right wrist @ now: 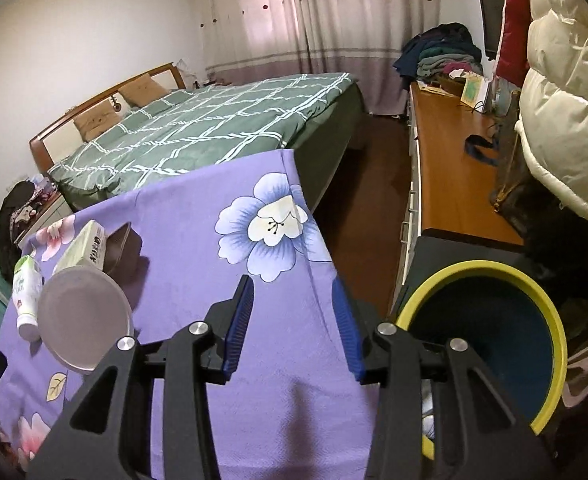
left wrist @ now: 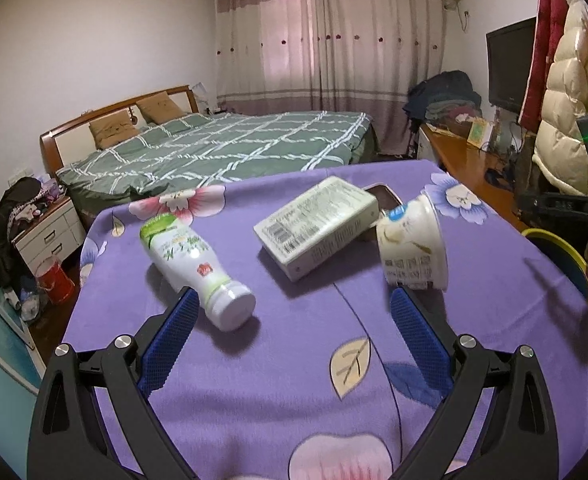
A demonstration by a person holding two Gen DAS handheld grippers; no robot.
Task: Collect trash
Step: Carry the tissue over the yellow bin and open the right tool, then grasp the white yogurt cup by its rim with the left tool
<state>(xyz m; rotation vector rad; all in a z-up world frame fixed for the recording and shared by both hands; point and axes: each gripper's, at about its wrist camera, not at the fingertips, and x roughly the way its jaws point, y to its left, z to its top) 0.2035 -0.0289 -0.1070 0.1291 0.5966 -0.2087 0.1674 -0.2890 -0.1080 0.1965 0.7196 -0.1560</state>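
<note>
The worktop [left wrist: 494, 320], draped in a purple cloth printed with flowers and leaves, carried what looked like all the trash yet to be gathered. A white plastic bottle with a green leafy label and a white cap [left wrist: 195, 264] lay on its side towards the left edge, its cap pointing at the camera and just beside the left claw's left pad. A flat white cardboard box covered in small print and barcodes [left wrist: 316, 227] lay near the middle, and behind it, towards the far edge, a dark shallow tray [left wrist: 384, 196] peeked out. A white plastic tub with a printed label [left wrist: 412, 246] lay tipped over right of the box, touching or nearly touching it. The left claw [left wrist: 292, 322] hung above the cloth with its jaws spread wide and nothing between them. The right claw [right wrist: 292, 320] was at the worktop's right edge, jaws moderately apart and likewise empty. Just off that edge stood a round bin with a yellow rim and dark blue inside [right wrist: 550, 312]; something pale showed low in it, too hidden to name. Judging by this, the collecting was at most barely begun: the bottle, box, tub and perhaps the tray were all left to pick up and drop in the bin.
</note>
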